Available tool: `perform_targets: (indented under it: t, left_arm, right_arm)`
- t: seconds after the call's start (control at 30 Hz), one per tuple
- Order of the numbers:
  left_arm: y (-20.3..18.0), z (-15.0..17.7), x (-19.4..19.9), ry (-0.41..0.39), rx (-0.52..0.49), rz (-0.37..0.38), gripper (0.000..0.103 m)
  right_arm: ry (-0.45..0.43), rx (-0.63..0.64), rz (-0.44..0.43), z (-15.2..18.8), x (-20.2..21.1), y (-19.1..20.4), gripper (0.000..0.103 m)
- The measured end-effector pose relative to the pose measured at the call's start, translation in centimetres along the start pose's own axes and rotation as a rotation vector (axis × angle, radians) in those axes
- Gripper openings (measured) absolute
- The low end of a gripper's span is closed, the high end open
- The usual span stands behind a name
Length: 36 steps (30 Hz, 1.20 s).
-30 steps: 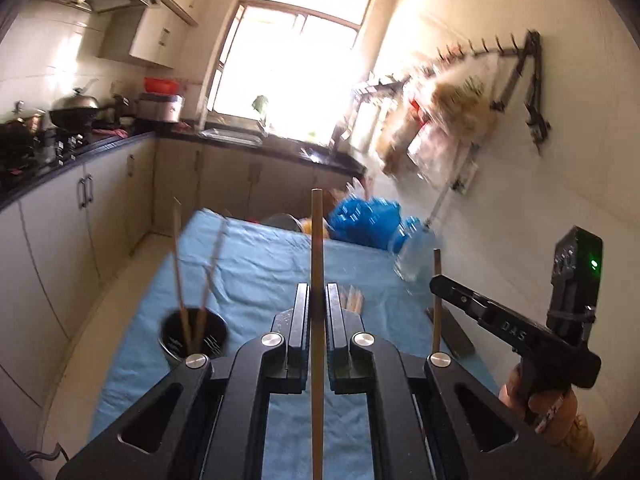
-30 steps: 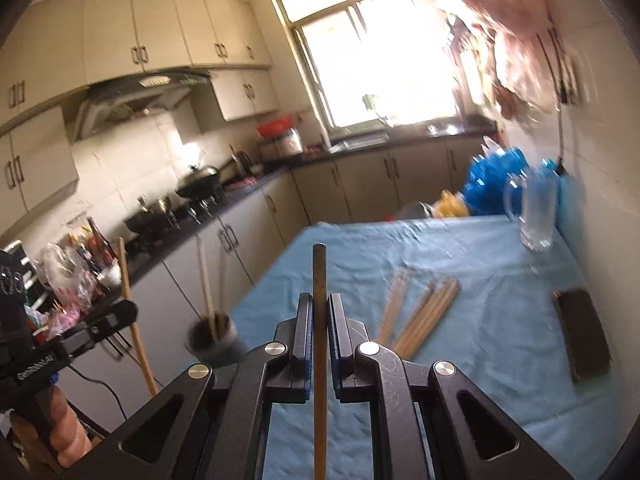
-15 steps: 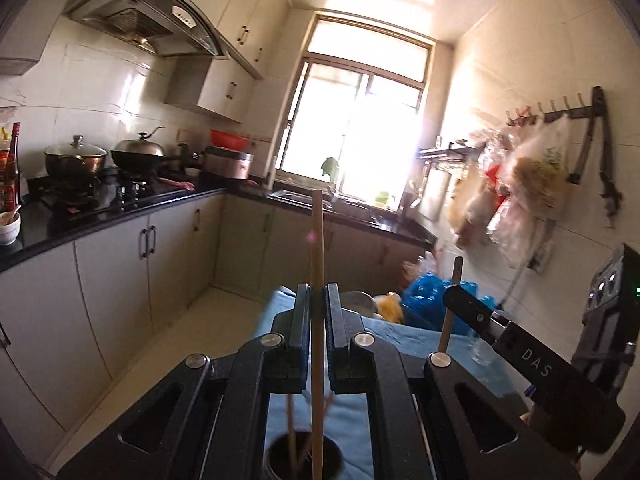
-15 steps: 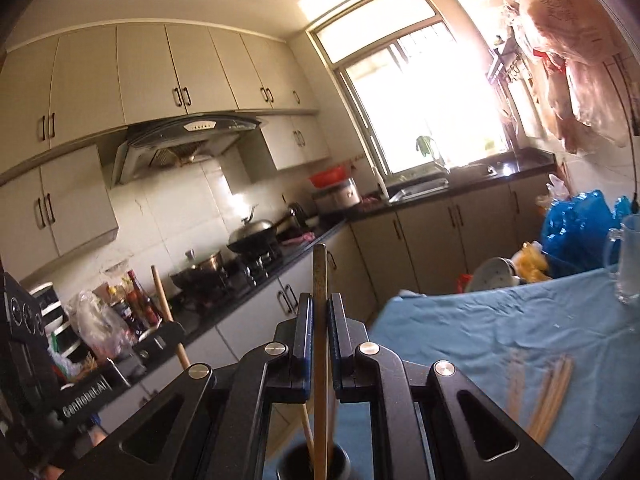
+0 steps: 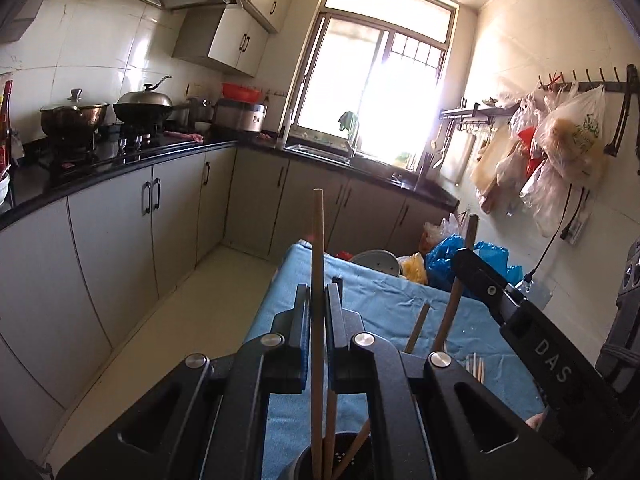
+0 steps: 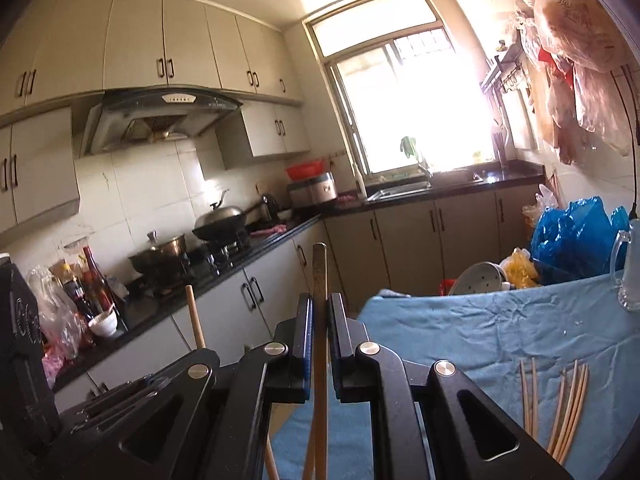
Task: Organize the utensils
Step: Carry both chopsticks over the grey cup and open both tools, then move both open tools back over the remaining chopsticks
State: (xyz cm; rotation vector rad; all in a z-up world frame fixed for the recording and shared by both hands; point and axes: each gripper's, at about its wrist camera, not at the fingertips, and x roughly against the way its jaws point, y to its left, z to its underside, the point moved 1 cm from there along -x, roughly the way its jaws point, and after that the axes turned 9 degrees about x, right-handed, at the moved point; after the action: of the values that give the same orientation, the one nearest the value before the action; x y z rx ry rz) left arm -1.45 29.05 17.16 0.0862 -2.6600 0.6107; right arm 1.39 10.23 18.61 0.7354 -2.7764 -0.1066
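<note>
My left gripper (image 5: 318, 294) is shut on a wooden chopstick (image 5: 318, 240) that stands upright. Its lower end reaches into the dark holder cup (image 5: 352, 460) right beneath, where other chopsticks lean. To the right, the right gripper (image 5: 472, 264) carries its own chopstick (image 5: 454, 300), which slants down toward the cup. In the right wrist view my right gripper (image 6: 319, 304) is shut on an upright chopstick (image 6: 320, 268); the cup is hidden under it. The left gripper's body and its chopstick (image 6: 194, 316) show at lower left. Several loose chopsticks (image 6: 560, 412) lie on the blue cloth.
The blue tablecloth (image 6: 460, 332) covers the table, whose left edge drops to the floor (image 5: 180, 320). A glass mug (image 6: 630, 276) and blue plastic bags (image 6: 572, 236) stand at the far right. Cabinets and a stove counter (image 5: 120, 160) run along the left.
Both grippers have moved left over the holder cup, which went from the left of the table to right beneath them. The left chopstick's lower end now sits in the cup.
</note>
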Motion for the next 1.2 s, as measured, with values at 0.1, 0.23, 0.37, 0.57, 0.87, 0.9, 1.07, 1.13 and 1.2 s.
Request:
perform_targets:
  t: [0.1,0.23,0.37,0.57,0.87,0.9,1.07,1.13,1.2]
  left_arm:
    - [0.0,0.3,0.4,-0.012,-0.009,-0.013,0.006]
    - [-0.2,0.3,1.4,-0.012,-0.021,-0.03,0.007]
    - [-0.4,0.4,2.9,-0.023,-0.021,-0.036,0.016]
    - [-1.6,1.2,5.8,-0.031,-0.028,-0.038,0.027]
    - [-7.5,5.3,7.5,0.063,-0.084,0.07,0.037]
    - [-8.7,6.3,7.1,0.09,-0.101,0.085,0.038]
    - [-12.9,11.1,3.6,0.263,-0.133,0.134,0.038]
    - [-14.6,13.3,1.3,0.339,-0.144,0.138,0.038]
    - [-15.7,14.8,-0.8,0.397,-0.154,0.13,0.038]
  right_arm:
    - [0.02,-0.005,-0.006,0.5,-0.1,-0.3,0.022]
    - [0.033,-0.025,0.002,0.7,0.5,-0.9,0.034]
    - [0.029,-0.039,0.03,0.5,2.6,-2.1,0.051]
    - [0.054,-0.054,0.111,1.3,6.7,-5.8,0.061]
    - [0.224,-0.07,0.294,6.8,12.1,-15.3,0.066]
    - [0.25,-0.081,0.312,7.7,12.5,-16.7,0.066]
    - [0.35,-0.152,0.349,11.6,13.6,-22.1,0.066]
    - [0.367,-0.193,0.34,13.1,13.8,-23.8,0.066]
    - [0.376,-0.224,0.326,14.2,13.7,-25.0,0.065]
